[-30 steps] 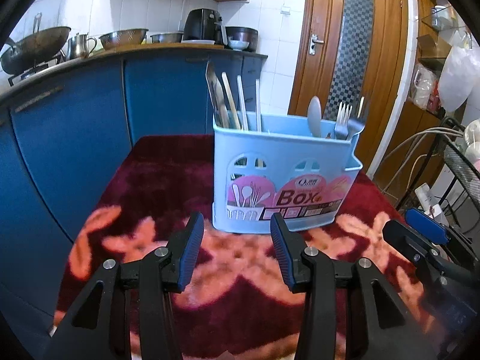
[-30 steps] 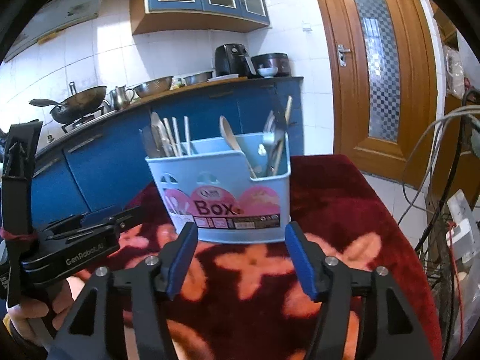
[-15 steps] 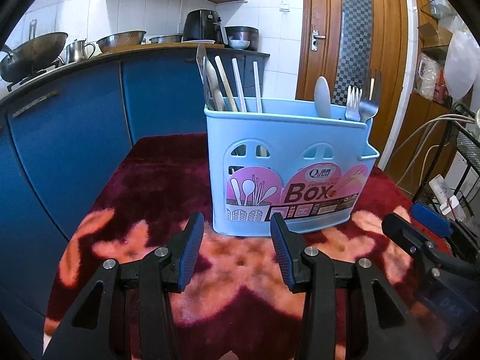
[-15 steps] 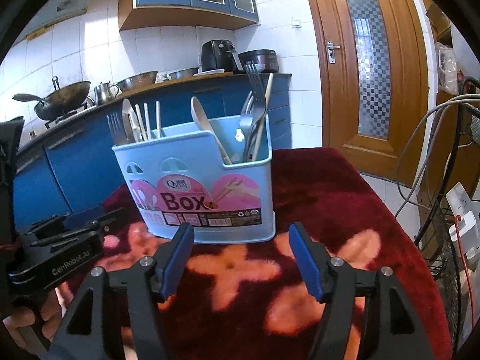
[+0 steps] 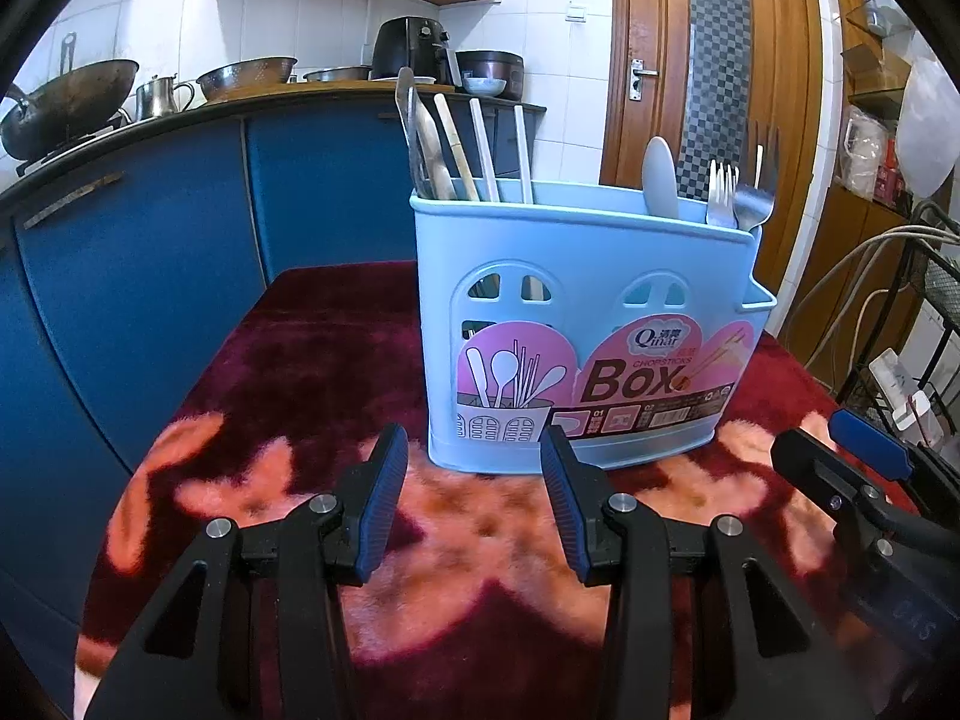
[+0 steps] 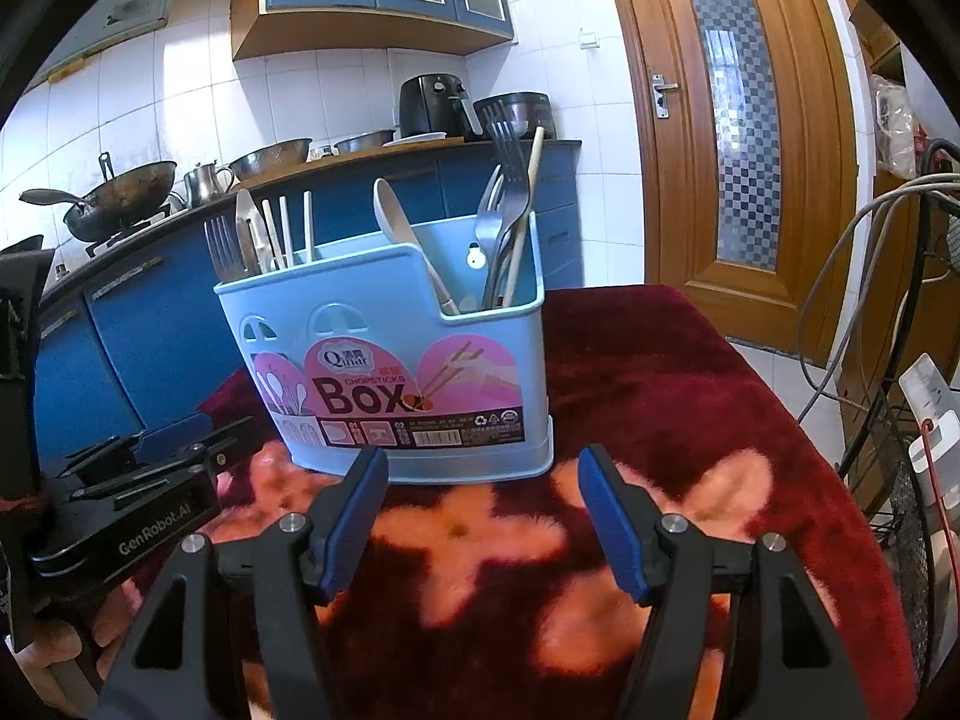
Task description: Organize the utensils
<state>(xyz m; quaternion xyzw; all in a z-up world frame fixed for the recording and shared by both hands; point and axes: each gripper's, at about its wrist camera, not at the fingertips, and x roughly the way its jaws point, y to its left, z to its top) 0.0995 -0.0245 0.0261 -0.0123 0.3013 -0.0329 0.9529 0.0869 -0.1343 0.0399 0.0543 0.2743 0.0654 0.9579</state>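
A light blue plastic utensil box [image 5: 588, 312] [image 6: 390, 360] stands upright on the red flowered cloth. Its left compartment holds chopsticks [image 5: 486, 150], a wooden handle and a flat blade. On the right stand a pale spoon [image 5: 659, 177] and forks [image 5: 723, 195]. My left gripper [image 5: 471, 462] hovers just in front of the box's base, open, with nothing between its fingers. My right gripper [image 6: 483, 462] is open too, a little wider, facing the box's right front corner. Each gripper shows at the edge of the other's view.
The cloth-covered table [image 6: 690, 396] ends close behind the box. Blue cabinets [image 5: 150, 276] carry a counter with a wok [image 5: 66, 99], a kettle, bowls and an air fryer [image 5: 414, 48]. A wooden door [image 6: 738, 138] is behind, and a wire rack with cables [image 6: 900, 420] stands on the right.
Both grippers have come lower and closer to the box, which now looks larger. The right jaws stand slightly wider than before.
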